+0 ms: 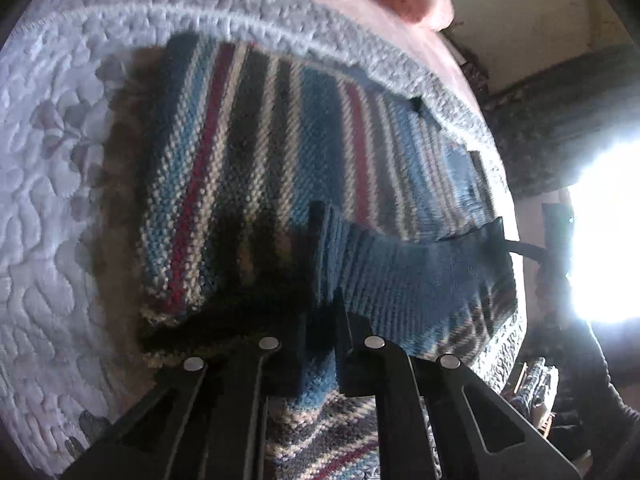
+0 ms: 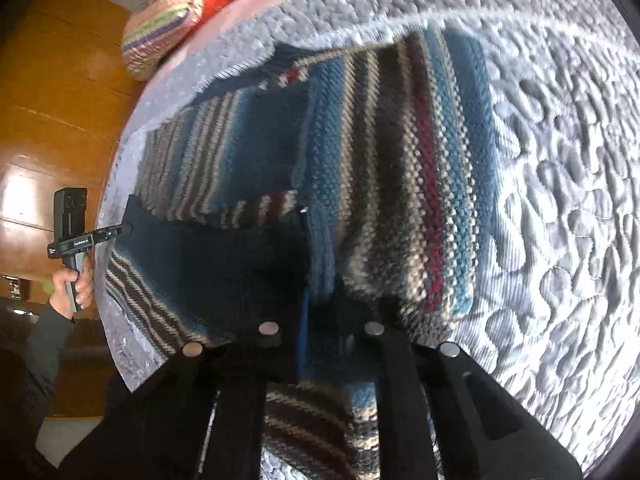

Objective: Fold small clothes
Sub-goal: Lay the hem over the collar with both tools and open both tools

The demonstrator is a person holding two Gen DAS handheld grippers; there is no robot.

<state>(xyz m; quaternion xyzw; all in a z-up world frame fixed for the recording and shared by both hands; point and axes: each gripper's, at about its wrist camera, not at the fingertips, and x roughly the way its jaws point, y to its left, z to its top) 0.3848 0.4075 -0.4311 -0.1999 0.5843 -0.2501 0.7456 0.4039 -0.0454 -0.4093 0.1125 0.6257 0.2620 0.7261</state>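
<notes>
Sweater (image 1: 248,168) on quilt (image 1: 48,200) | partly folded, more folds left | left gripper (image 1: 324,264) pinches blue edge | right gripper (image 2: 320,292) pinches hem

Grey quilted bedspread (image 2: 560,160) fills most of both views. Orange-brown wooden cabinet (image 2: 52,100) at left of right wrist view. Blown-out bright window (image 1: 604,232) at right of left wrist view, pale wall (image 1: 532,20) upper right.

Striped knit sweater (image 1: 256,168), blue, red, cream and dark, partly folded, flat on quilted bedspread (image 1: 48,208).
</notes>
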